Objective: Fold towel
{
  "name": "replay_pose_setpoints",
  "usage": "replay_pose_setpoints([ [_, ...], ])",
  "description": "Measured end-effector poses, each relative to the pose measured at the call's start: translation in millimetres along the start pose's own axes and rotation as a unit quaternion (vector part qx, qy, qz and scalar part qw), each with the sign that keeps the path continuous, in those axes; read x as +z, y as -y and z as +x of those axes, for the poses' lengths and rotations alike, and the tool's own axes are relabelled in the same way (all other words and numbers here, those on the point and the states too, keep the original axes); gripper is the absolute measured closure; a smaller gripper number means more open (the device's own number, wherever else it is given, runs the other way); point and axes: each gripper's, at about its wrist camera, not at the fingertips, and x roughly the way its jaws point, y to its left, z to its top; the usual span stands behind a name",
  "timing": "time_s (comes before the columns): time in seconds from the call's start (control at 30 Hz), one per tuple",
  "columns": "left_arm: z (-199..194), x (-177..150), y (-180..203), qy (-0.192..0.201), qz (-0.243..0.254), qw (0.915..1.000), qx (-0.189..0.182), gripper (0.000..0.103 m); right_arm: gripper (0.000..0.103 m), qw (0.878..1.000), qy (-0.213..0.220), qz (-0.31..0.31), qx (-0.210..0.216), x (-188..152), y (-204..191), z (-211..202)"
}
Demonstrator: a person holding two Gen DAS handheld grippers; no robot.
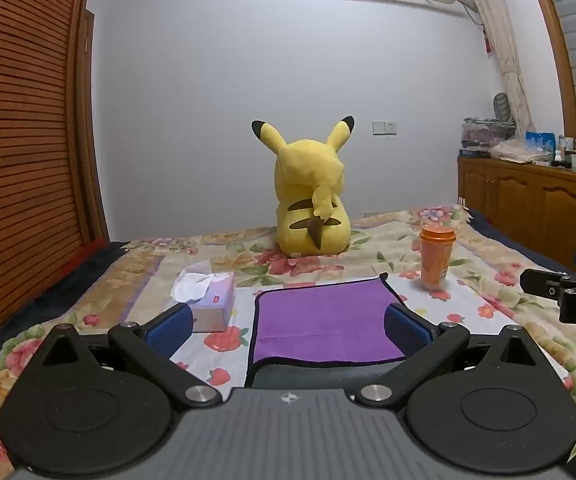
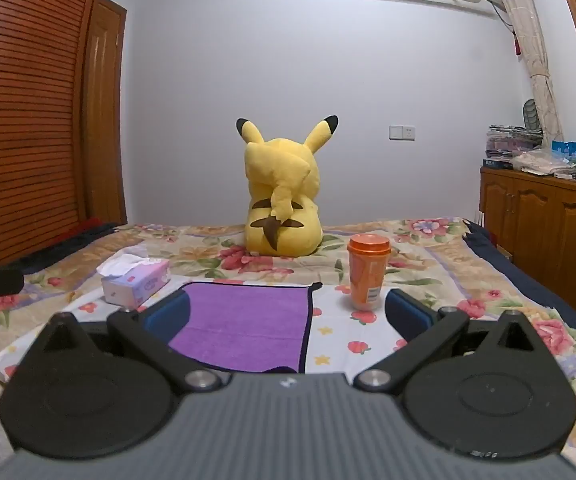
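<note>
As both gape, towel (image 1: 319,320) beyond left claw (image 1: 288,326)

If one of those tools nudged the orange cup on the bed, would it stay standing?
Probably not for long. The orange cup is tall and narrow and stands upright on a soft floral bedspread, so it looks apt to tip. Being round, it would likely roll once down. Its weight cannot be told.

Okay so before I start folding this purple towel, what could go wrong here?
1. The orange cup stands upright just off the towel's right edge; swinging a lifted corner could tip it.
2. The tissue box sits close on the left, so a wide sweep might drag it.
3. The floral blanket underneath is soft; the open fingers may pinch it along with the towel.
</note>
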Motion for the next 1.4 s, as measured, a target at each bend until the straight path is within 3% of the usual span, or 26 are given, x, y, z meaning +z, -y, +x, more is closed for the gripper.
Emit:
replay_pose_setpoints([
  [1.4, 0.5, -2.3, -1.7, -0.002, 0.002, 1.0, 0.0, 0.0, 0.0, 1.0, -0.007, 0.006, -0.004, -0.3, 3.3, 1.4],
])
